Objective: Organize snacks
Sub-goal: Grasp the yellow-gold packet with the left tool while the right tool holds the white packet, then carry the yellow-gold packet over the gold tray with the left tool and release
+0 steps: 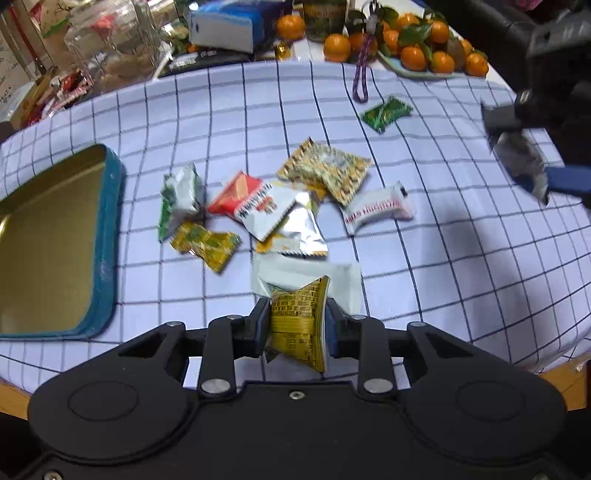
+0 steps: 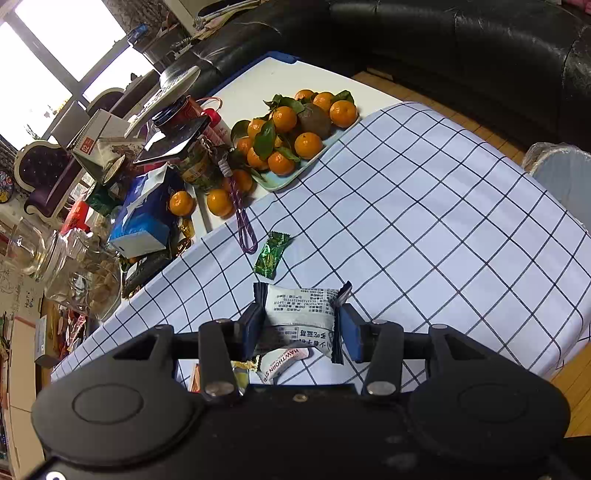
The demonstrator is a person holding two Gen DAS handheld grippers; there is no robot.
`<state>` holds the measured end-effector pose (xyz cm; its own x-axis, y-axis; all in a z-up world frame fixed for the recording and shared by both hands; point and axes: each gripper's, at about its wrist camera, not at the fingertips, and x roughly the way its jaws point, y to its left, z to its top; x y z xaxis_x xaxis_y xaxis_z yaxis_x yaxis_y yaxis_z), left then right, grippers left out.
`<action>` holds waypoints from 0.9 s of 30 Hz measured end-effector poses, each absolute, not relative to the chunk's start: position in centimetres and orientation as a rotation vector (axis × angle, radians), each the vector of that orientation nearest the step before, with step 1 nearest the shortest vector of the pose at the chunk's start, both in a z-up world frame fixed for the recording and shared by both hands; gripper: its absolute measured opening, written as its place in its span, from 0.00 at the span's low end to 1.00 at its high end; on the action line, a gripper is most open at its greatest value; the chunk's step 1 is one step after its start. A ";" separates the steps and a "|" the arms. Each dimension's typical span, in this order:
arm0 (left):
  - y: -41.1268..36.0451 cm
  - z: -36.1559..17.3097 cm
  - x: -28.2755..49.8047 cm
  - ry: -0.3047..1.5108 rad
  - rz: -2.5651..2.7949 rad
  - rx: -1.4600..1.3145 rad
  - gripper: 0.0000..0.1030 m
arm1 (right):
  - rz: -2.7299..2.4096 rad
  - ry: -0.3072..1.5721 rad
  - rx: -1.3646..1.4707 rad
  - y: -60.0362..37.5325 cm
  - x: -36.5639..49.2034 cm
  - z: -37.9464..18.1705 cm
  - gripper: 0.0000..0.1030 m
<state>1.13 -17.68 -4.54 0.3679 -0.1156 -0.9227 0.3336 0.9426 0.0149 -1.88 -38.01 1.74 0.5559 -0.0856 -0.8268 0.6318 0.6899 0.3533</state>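
Note:
My left gripper point(image 1: 296, 309) is shut on a yellow printed snack packet point(image 1: 300, 332), held just above a flat white packet point(image 1: 343, 280) on the checked cloth. Beyond lies a loose pile of snack packets point(image 1: 258, 210), with a white hawthorn bar point(image 1: 376, 212) to its right and a green candy point(image 1: 386, 112) farther back. An open teal tin with a gold inside point(image 1: 109, 221) sits at the left. My right gripper point(image 2: 301, 314) is shut on a white and grey packet point(image 2: 299, 304), above the cloth. It also shows at the left view's right edge as the right gripper point(image 1: 524, 162).
A plate of tangerines point(image 2: 288, 177) stands at the back of the table with a purple cord point(image 2: 243, 225) beside it. Glass jars point(image 1: 110, 40), a blue tissue box point(image 1: 229, 26) and clutter line the far edge. A black sofa point(image 2: 461, 48) and a bin point(image 2: 565, 177) lie beyond.

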 end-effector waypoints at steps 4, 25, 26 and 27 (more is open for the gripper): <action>-16.2 -2.8 2.5 1.136 -0.281 0.171 0.37 | -0.486 0.904 0.705 -37.9 -1.4 1.2 0.47; -2.3 2.6 13.6 1.036 0.071 -0.089 0.37 | -0.455 1.003 0.572 -33.4 1.6 -1.7 0.47; -1.3 2.8 13.9 1.028 0.089 -0.106 0.37 | -0.445 1.001 0.566 -33.0 1.8 -1.7 0.47; -0.2 2.9 14.3 1.021 0.108 -0.123 0.37 | -0.433 0.997 0.560 -32.7 2.0 -1.7 0.47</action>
<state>14.27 -0.23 2.87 0.5179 0.0320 -0.8548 -0.1473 0.9877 -0.0522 2.03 -32.70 -1.73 0.4791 -0.0864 -0.8735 0.5789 0.7791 0.2405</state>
